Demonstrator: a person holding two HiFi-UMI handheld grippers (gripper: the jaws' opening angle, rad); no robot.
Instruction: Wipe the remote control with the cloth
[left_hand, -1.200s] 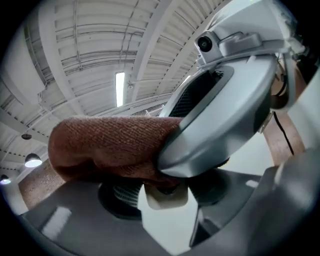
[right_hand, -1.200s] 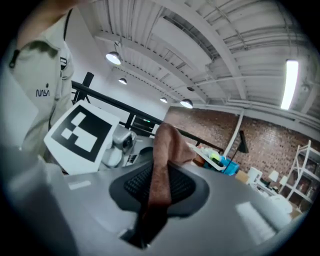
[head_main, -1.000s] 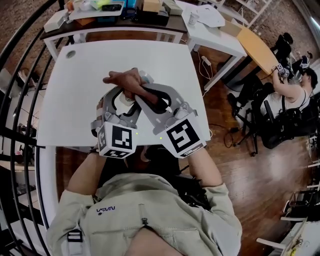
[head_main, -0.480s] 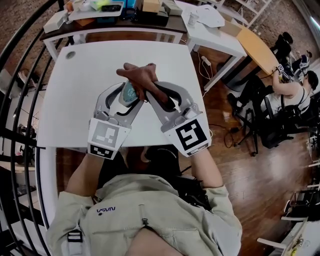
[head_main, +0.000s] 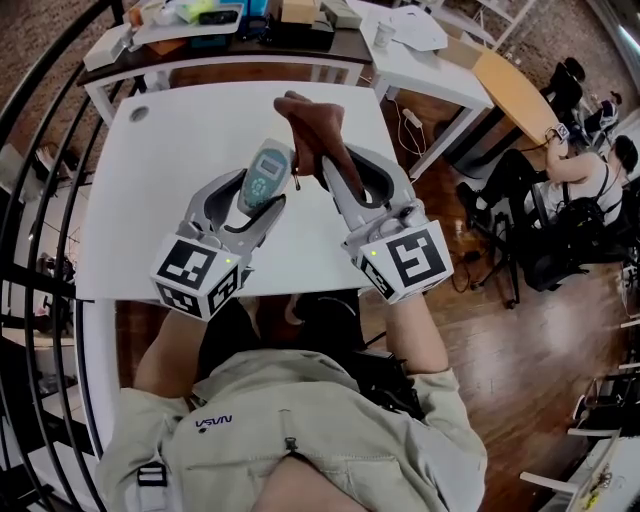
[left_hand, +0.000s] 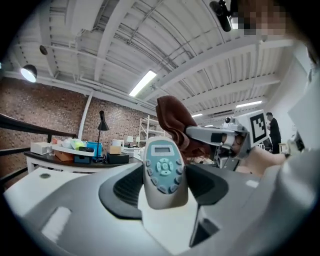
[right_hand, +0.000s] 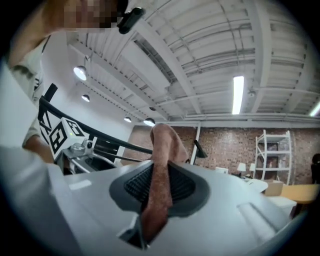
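White table (head_main: 150, 200) below, remote (left_hand: 161, 167) in left claw (left_hand: 162, 186)

white "NASA" lettering (head_main: 213, 422) showing upside down on the person's pale jacket (head_main: 330, 440), print on the remote control (left_hand: 162, 170) being too small to read

The left tongs (head_main: 262, 190), a grey plastic two-jaw tool, are held out ahead of the chest, pointing away from the body and angled inward, with their black-and-white marker cube (head_main: 198, 275) nearest the wrist. Their jaws stand well apart, pads pressed on the sides of a slim grey remote control (left_hand: 162, 167) with blue-grey buttons, button face up. The right tongs (head_main: 335, 170), of the same grey make, also lean inward, tips near the left ones. Their jaws are almost together, clamped on a brown terry cloth (right_hand: 161, 165) that sticks out past them. Both bare forearms (head_main: 415, 335) reach forward from light sleeves
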